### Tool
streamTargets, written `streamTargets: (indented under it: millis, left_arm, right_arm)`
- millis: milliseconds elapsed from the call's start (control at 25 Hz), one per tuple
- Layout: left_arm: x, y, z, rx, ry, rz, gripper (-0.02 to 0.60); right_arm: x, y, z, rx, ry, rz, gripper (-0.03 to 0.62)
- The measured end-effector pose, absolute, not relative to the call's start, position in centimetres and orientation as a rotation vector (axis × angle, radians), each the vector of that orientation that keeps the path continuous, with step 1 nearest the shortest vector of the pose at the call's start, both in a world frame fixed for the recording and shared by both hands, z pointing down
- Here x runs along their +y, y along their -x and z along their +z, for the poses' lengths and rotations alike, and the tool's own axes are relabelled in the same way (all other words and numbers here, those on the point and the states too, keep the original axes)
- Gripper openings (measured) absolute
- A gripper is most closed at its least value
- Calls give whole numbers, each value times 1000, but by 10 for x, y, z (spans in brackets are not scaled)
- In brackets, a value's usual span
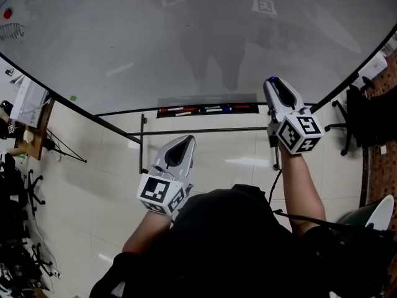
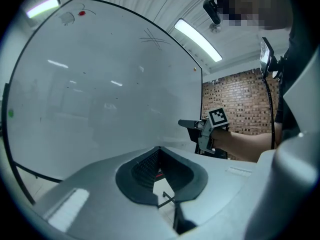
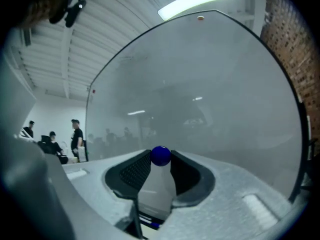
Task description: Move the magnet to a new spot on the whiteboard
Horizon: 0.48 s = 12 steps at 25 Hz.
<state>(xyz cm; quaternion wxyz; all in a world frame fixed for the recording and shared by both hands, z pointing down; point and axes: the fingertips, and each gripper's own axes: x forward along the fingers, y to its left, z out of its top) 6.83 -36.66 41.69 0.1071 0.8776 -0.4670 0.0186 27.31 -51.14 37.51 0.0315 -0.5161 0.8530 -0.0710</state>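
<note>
Evidently midway: right tongs (image 1: 273,84) pinch the blue magnet (image 3: 160,155), apparently off the whiteboard (image 3: 215,84) ahead; placing remains. Left tongs (image 2: 159,150) pressed together, empty.

One whiteboard (image 1: 186,42). The tongs are two: the left tongs (image 1: 185,141) and the right tongs (image 1: 272,81). The magnets are two: one blue magnet (image 3: 160,155) and one red magnet (image 2: 81,13). Far behind are, it seems, three people (image 3: 75,134), small and dim.
</note>
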Motion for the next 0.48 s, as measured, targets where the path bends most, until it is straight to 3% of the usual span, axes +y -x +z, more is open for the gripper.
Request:
streamTargets:
  millis: [480]
  left_arm:
    - [-327, 6, 395, -1417, -2581, -47, 14]
  right_arm:
    - [-367, -193, 351, 2694, 1221, -366, 112]
